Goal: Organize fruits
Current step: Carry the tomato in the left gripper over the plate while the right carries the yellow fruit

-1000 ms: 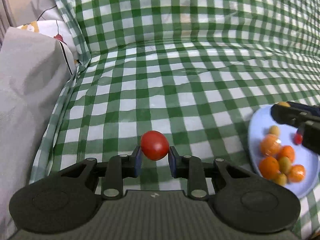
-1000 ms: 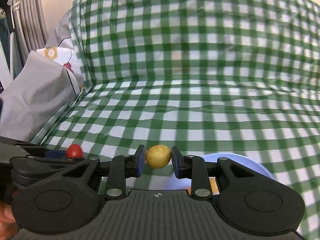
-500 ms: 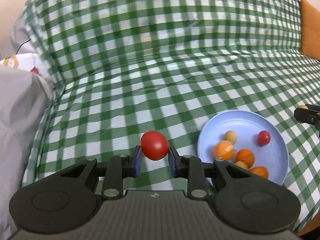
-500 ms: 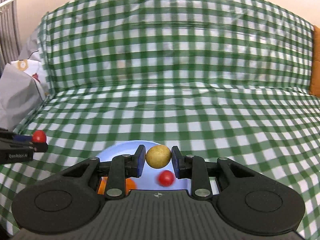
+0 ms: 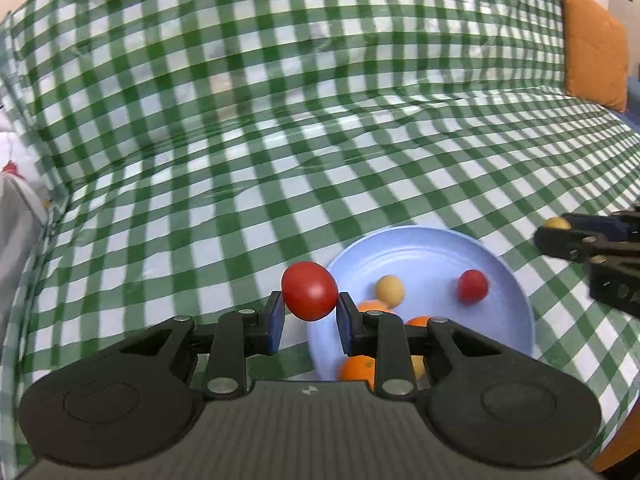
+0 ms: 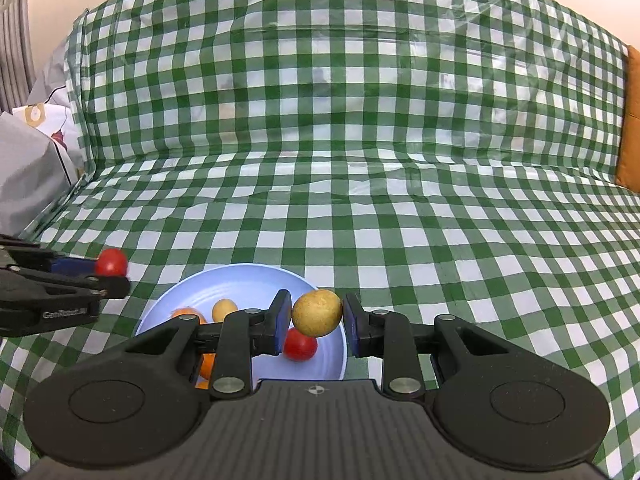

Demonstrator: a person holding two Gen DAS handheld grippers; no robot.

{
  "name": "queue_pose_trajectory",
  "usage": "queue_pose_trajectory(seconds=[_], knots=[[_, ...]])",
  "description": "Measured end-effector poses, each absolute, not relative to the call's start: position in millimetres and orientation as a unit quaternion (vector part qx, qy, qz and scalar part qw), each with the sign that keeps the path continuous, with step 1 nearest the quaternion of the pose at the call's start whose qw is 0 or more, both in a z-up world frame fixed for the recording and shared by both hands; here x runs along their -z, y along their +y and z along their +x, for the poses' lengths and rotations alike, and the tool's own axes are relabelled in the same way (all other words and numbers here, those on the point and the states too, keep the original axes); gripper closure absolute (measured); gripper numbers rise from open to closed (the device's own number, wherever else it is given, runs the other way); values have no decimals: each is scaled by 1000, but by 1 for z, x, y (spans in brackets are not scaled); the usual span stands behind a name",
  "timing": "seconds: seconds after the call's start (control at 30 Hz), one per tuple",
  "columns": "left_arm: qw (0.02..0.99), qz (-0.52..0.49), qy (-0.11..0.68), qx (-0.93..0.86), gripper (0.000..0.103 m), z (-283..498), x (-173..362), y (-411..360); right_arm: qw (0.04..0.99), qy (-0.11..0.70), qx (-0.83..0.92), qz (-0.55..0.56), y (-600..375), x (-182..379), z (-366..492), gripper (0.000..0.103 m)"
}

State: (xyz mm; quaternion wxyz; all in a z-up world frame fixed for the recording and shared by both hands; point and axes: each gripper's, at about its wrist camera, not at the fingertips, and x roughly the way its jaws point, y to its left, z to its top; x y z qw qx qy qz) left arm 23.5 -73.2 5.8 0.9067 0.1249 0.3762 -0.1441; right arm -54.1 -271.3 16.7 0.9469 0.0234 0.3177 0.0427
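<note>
My left gripper (image 5: 309, 316) is shut on a red cherry tomato (image 5: 309, 297) and holds it above the left rim of the light blue plate (image 5: 424, 248). My right gripper (image 6: 316, 322) is shut on a small yellow-brown fruit (image 6: 317, 313) above the plate's right part (image 6: 240, 280). On the plate lie a red tomato (image 5: 473, 286), a yellow fruit (image 5: 389, 289) and several orange fruits (image 5: 356, 370). The left gripper with its tomato (image 6: 112, 262) shows at the left of the right wrist view; the right gripper (image 5: 560, 226) shows at the right of the left wrist view.
A green-and-white checked cloth (image 6: 360, 200) covers the seat and backrest. An orange cushion (image 5: 592, 48) stands at the far right. Grey and white fabric (image 6: 28, 172) is piled at the left edge.
Both grippers have swung right. The plate now sits just ahead of the left gripper's fingers and under the right gripper. Both still hold their fruits.
</note>
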Motion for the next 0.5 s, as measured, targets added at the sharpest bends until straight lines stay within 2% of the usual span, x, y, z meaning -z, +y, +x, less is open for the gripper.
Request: queue_pose_trajectory(seconds=[0.5], knots=[[906, 205, 298, 219, 72, 0, 4, -121, 937, 348, -47, -1, -255, -8, -42, 74]])
